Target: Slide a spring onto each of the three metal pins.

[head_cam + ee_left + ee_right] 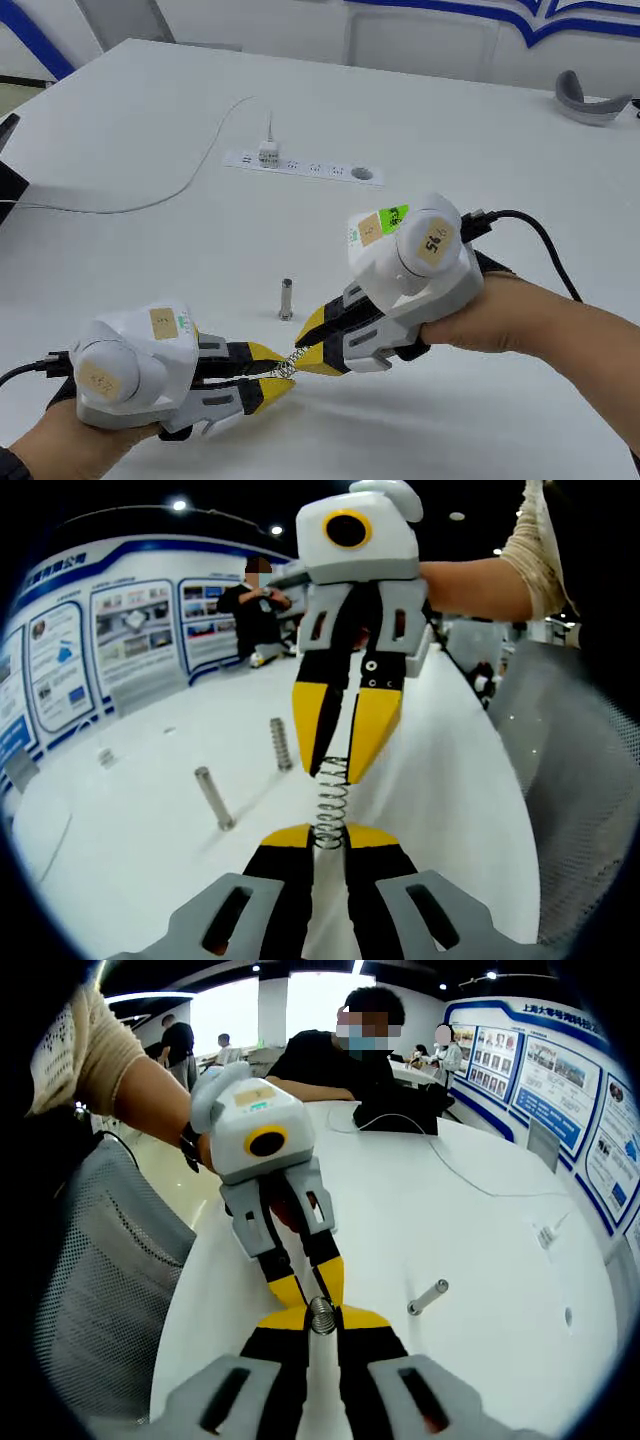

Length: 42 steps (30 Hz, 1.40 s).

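A small steel spring [290,365] [332,802] [320,1314] is stretched between my two grippers just above the white table. My left gripper [278,382] [330,837] is shut on its near end. My right gripper [306,357] [320,1316] is shut on the other end, and its yellow fingers [372,720] come down from above in the left gripper view. A bare metal pin [286,298] [213,798] [428,1297] stands upright behind the tips. Another pin [281,743] farther back looks ribbed, as if a spring sits on it.
A white power strip [300,166] with a plugged-in cable lies at the back of the table [450,130]. A grey curved object [590,98] rests at the far right. A small spring-like piece [105,757] lies at the left. People sit beyond the table; a mesh chair [110,1260] stands beside it.
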### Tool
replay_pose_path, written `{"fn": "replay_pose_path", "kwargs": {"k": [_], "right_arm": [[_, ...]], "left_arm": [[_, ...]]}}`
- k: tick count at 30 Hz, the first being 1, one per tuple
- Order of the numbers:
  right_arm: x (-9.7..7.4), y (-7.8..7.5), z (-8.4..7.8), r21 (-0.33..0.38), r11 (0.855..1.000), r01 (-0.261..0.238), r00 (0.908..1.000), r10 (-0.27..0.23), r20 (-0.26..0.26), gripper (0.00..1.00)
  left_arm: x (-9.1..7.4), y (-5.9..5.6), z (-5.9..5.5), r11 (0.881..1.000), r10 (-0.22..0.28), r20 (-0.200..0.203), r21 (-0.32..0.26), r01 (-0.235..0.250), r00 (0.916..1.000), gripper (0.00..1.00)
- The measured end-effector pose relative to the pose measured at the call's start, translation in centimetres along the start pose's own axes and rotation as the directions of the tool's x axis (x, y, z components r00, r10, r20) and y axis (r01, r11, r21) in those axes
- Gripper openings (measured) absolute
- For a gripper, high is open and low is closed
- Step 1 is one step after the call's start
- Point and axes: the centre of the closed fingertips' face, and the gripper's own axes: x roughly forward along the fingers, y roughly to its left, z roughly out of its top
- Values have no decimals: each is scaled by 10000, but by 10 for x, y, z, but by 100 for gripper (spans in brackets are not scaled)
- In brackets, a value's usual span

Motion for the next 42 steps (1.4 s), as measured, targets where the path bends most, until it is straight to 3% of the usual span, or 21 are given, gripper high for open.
{"fn": "replay_pose_path", "kwargs": {"k": [9, 23, 42], "right_arm": [[1, 1, 13, -189, 9998, 43, 9995, -37, 320, 11], [0, 2, 11, 41, 10000, 78, 9992, -79, 382, 15], [3, -4, 10, 351, 9987, 362, 9972, -384, 646, 12]], "left_arm": [[5, -3, 5, 9998, -86, 159, -158, 89, 9998, 11], [6, -1, 8, 9976, -14, 419, -691, 43, 9991, 10], [3, 3, 11, 9962, 110, 634, -870, -54, 9979, 10]]}}
